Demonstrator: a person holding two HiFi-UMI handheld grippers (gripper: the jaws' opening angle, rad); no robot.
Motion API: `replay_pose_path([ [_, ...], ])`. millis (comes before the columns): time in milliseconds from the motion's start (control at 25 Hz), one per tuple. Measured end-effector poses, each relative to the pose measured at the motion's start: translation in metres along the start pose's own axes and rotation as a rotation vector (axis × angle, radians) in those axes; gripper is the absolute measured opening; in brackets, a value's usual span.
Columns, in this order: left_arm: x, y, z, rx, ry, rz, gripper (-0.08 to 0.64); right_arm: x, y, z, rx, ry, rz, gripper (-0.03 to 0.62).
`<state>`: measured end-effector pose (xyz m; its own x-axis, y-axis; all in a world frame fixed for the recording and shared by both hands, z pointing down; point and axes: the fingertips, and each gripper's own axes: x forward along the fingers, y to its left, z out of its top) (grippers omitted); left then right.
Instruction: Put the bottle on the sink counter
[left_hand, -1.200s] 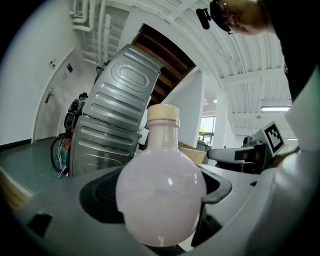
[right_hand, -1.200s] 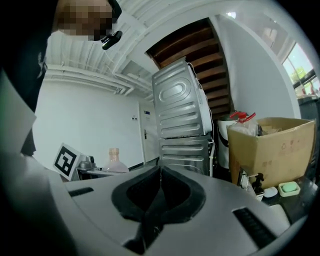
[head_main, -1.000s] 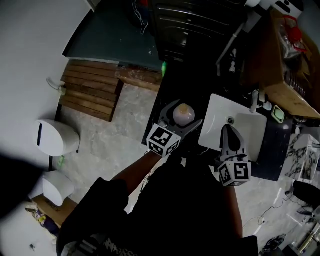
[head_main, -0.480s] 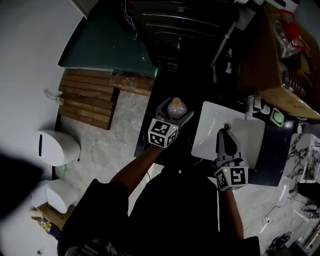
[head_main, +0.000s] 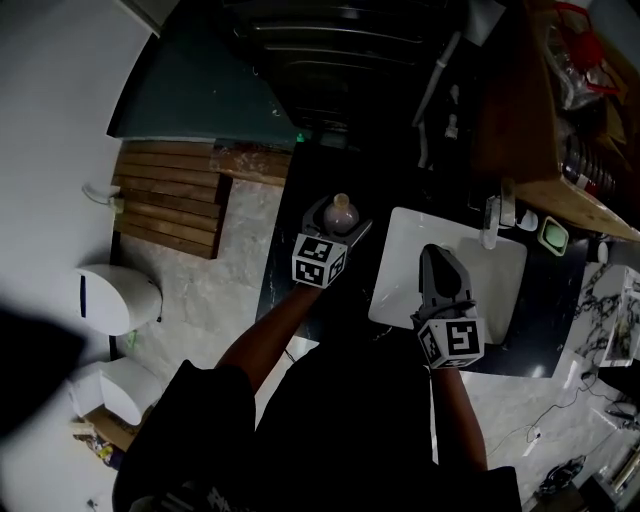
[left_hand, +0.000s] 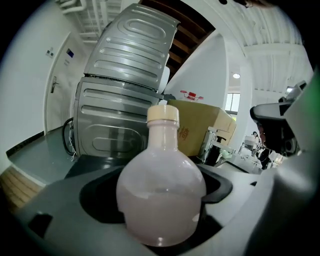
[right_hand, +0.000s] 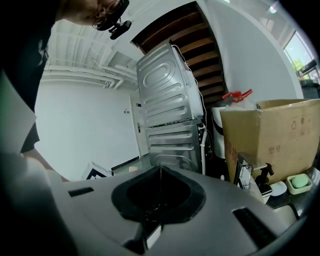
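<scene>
Forward, left gripper (head_main: 336, 226) fingers (left_hand: 60, 210) clamp the upright bottle (left_hand: 161, 195) (right gripper (head_main: 434, 254): fingers together, empty, above sink (head_main: 500, 272)).

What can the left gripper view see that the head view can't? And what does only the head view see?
Only the left gripper view shows the bottle from the side: a round belly partly full of pale liquid, with a cream cap on top. Only the head view shows the white sink, the right gripper with its fingers shut over it, and the wooden slats on the floor. Both views show the bottle gripped by the left gripper.
</scene>
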<state>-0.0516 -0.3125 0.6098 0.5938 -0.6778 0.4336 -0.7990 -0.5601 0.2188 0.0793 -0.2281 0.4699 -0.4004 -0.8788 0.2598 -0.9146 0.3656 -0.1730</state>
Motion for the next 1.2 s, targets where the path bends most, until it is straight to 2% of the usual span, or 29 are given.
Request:
replay_pose_path([
  [480, 0.053, 0.014, -0.014, 0.108, 0.096, 0.026, 0.399, 0.025, -0.018, -0.004, 0.015, 0.029, 0.027, 0.038],
  [840, 0.057, 0.014, -0.032, 0.074, 0.170, 0.053, 0.399, 0.026, -0.033, -0.017, 0.058, 0.033, 0.004, 0.038],
  [1200, 0.060, 0.006, -0.043, 0.097, 0.213, 0.047, 0.399, 0.019, -0.031, -0.029, 0.056, 0.054, 0.004, 0.038],
])
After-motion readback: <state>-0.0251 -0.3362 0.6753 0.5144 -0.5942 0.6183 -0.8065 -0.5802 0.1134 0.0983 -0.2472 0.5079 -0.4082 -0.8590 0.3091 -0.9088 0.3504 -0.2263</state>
